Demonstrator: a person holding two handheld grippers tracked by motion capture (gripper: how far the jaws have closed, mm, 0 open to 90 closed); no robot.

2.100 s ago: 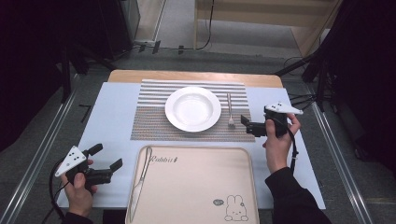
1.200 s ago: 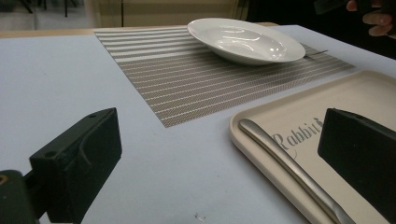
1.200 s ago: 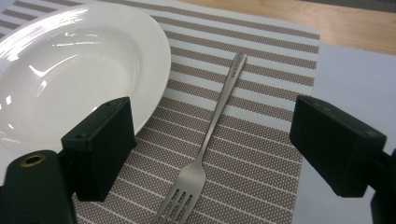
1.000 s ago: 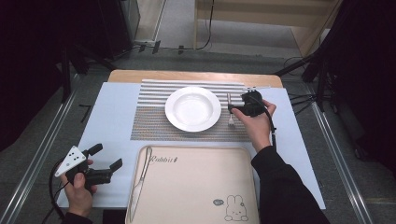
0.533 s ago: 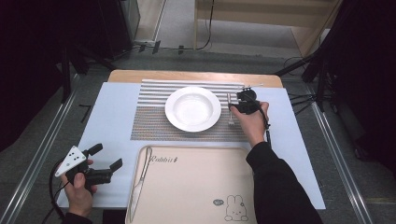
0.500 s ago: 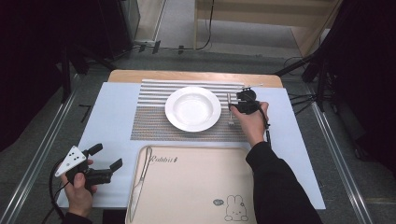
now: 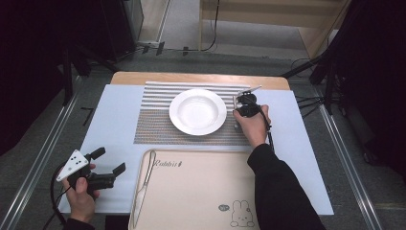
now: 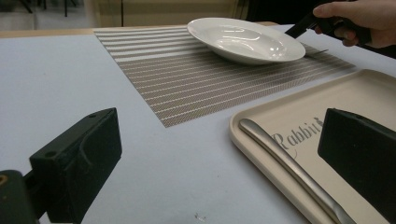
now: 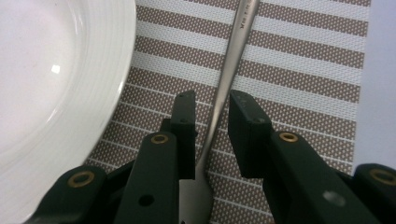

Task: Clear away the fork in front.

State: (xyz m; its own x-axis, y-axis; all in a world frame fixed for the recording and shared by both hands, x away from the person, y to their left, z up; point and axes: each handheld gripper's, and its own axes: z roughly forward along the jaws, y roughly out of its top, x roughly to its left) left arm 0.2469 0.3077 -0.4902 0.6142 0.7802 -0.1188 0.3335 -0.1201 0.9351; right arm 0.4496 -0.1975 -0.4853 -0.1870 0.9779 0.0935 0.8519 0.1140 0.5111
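Right gripper [image 9: 210, 128] jaws closing around fork [image 9: 223, 88] beside plate [image 9: 56, 93], narrow gap visible up close. High view: left gripper [image 7: 107, 173] wide, idle by tray [image 7: 201, 191].

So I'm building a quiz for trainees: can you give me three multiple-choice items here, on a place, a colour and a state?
1. Where does the knife lie?
A on the mat
B on the tray
C on the floor
2. What colour is the plate?
A white
B blue
C black
3. How is the left gripper?
A open, empty
B shut on a cup
C shut on a cloth

B: it lies along the tray's left edge.
A: it shows plain white.
A: its jaws stand wide apart with nothing between them.
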